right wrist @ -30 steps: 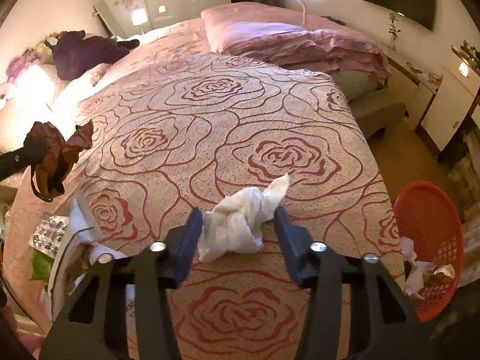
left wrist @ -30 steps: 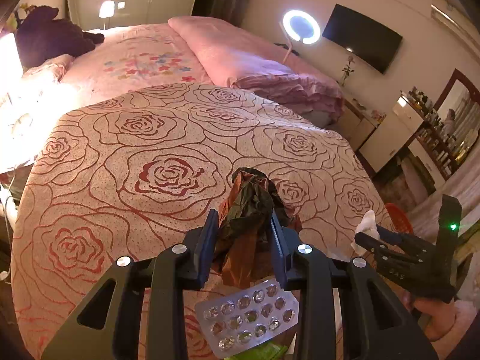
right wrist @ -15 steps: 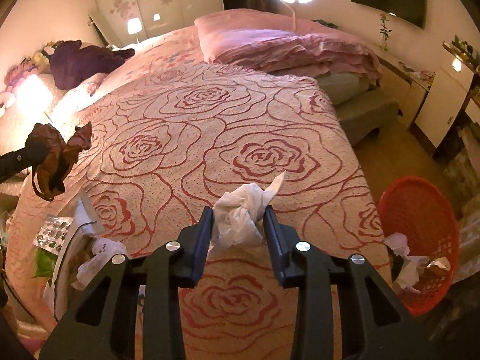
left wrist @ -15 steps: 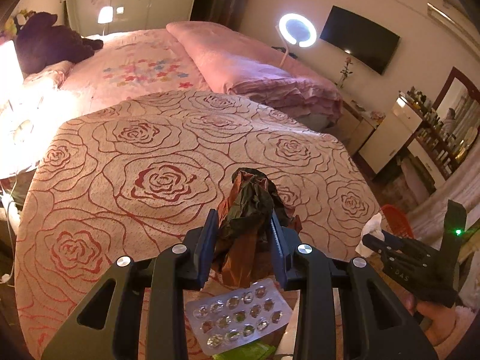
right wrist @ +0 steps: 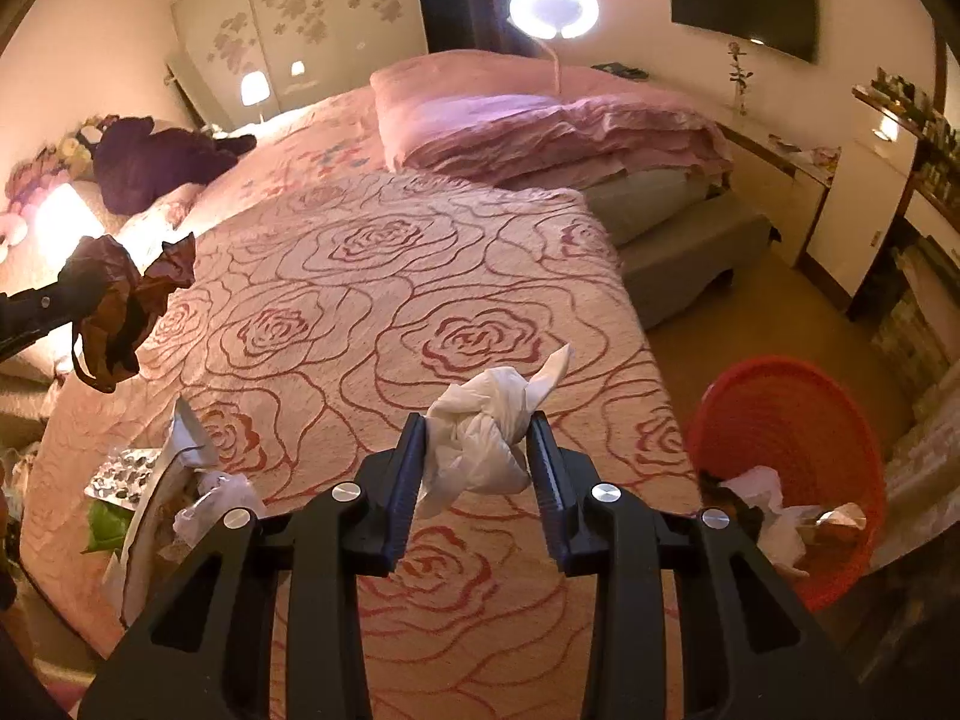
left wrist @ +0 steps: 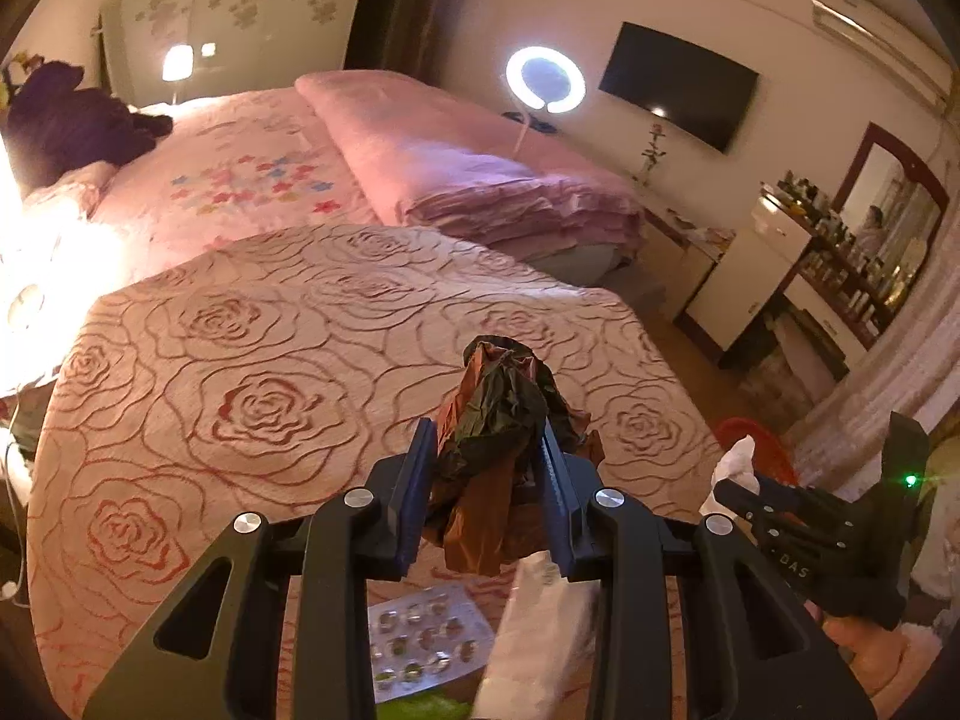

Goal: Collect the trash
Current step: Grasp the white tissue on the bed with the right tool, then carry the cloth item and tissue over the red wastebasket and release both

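A crumpled brown and black wrapper [left wrist: 498, 420] is pinched between the pads of my left gripper [left wrist: 483, 480], which holds it above the bed's near edge. In the right wrist view the same wrapper [right wrist: 120, 306] hangs at far left. My right gripper [right wrist: 477, 450] is shut on a crumpled white tissue [right wrist: 480, 432], lifted off the rose-patterned bedspread [right wrist: 372, 312]. The red mesh trash basket [right wrist: 798, 438] stands on the floor to the right of the bed, with paper scraps inside. From the left wrist view my right gripper [left wrist: 744, 492] shows at right with the tissue [left wrist: 735, 465].
A silver blister pack [left wrist: 420, 642], a white plastic wrapper [left wrist: 540, 630] and a green scrap [left wrist: 420, 708] lie at the bed's near edge. A folded pink quilt [right wrist: 540, 120] sits at the bed's far side. Cabinets [right wrist: 852, 222] line the right wall.
My right gripper closed on the white tissue and lifted it off the bedspread. Both grippers rose and pulled back from the bed, each with its piece of trash.
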Demonstrator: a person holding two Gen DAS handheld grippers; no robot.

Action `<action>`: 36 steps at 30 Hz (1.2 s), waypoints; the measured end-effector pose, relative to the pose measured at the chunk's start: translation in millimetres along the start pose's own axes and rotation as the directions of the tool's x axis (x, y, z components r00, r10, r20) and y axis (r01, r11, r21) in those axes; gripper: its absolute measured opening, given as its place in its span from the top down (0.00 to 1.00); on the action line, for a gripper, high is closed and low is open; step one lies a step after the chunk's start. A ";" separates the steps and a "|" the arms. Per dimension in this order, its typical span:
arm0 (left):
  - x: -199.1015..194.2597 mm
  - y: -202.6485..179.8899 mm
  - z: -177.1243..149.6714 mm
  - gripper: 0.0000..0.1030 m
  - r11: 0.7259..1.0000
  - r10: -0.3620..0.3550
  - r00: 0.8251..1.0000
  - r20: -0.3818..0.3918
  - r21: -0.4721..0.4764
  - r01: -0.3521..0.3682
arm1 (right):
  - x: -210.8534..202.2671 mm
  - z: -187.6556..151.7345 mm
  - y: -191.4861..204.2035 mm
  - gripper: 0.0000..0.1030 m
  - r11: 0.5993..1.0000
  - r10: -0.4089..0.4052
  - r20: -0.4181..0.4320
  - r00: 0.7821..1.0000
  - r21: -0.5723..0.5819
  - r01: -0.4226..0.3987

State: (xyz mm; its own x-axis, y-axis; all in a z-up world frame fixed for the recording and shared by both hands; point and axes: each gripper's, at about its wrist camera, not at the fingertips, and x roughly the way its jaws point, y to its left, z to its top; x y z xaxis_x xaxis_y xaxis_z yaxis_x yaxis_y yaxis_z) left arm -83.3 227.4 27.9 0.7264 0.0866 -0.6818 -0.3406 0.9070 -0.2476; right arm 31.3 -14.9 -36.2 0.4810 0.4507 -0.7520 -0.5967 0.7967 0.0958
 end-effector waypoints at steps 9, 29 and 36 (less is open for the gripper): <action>2.2 -34.4 5.0 0.70 0.998 -0.052 0.999 0.002 0.045 0.052 | -18.6 -0.6 -22.5 0.67 0.999 -0.030 0.043 0.999 0.045 0.029; 29.1 -140.9 1.2 0.70 0.963 -0.184 0.981 -0.056 0.189 0.191 | -63.9 -11.5 -96.6 0.67 0.976 -0.155 0.116 0.981 0.174 0.134; 48.9 -186.2 -9.0 0.70 0.938 -0.225 0.968 -0.110 0.242 0.246 | -78.3 -19.5 -127.3 0.67 0.957 -0.213 0.123 0.969 0.227 0.182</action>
State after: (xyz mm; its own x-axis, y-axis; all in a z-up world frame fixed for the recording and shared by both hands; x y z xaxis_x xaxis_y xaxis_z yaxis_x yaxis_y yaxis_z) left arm 10.2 59.0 34.4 0.7143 -0.1658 -0.6799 0.0037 0.9724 -0.2333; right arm 57.1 -159.5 -2.2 0.6721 0.3164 -0.6694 -0.3377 0.9356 0.1031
